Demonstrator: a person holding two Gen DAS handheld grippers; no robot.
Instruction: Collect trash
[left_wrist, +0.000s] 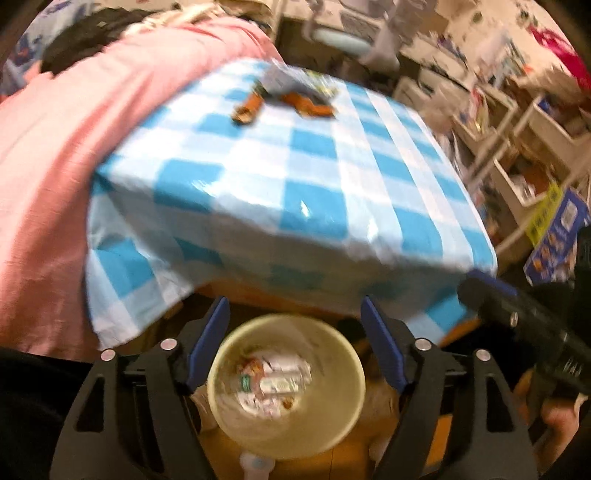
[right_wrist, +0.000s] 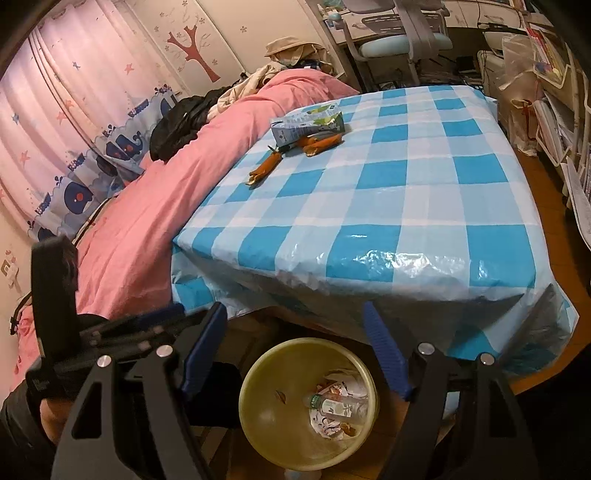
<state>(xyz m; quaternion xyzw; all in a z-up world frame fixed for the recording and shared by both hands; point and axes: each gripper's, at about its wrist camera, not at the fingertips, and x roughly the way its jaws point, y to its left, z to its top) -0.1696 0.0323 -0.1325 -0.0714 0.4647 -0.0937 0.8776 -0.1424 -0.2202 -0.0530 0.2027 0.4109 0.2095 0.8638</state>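
A glossy blue-and-white checked plastic cloth is covering the table, creasing and catching light at the near corner and hanging over the edge. On its far part a flattened grey-green carton is lying, with curled orange peel strips just beside it and partly against it. Under the near edge of the table, on the wooden floor, a round cream-yellow waste bin is standing open, smooth-walled, and holding a clear plastic bottle with a green cap on top of crumpled printed wrappers.

The left gripper is hanging over the bin, which in the left wrist view is showing as a pale ring between the black arms; the view is blurred. Its blue-padded fingers are standing wide apart, pressing on nothing and holding nothing.

The right gripper is also pointing down toward the bin, its ribbed blue fingers spread wide and empty, touching neither bin nor cloth.

A soft pink quilt is lying on the bed beside the table, with dark clothing heaped on it.
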